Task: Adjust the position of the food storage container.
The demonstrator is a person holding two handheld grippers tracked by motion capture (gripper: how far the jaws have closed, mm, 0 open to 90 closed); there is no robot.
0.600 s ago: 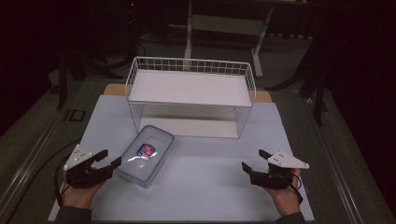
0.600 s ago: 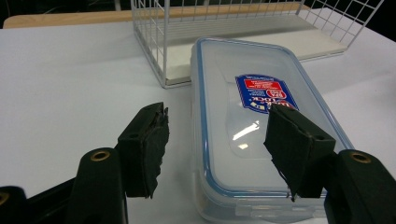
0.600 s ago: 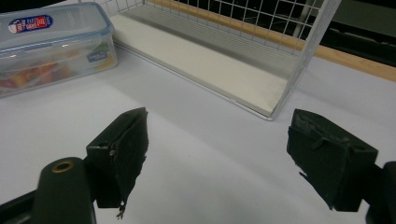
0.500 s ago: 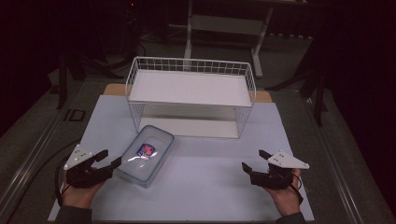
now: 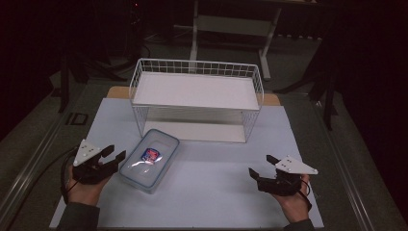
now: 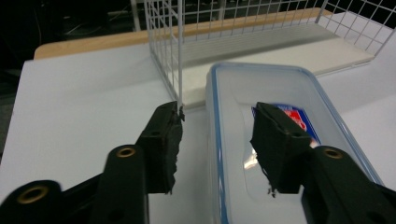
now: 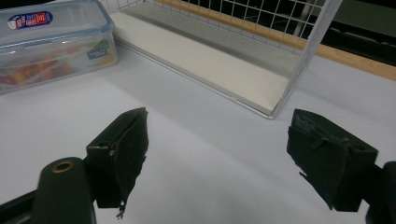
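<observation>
High view puts the lidded food box on the white mat just before the wire rack. My left gripper straddles its near edge, jaws spread, not yet pinching; I judge closing comes next. My right gripper waits spread, well apart.

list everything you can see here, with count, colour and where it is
box: 1, clear with blue-rimmed lid and a red-blue label, front left of the mat
rack: 1, white wire, two shelves, back of the mat
mat: 1, white, covering the table
board: 1, tan, under the mat's far edge
left hand-held gripper: 1, black, open, beside the box's left edge
right hand-held gripper: 1, black, open, over bare mat front right
hands: 2, bottom edge
</observation>
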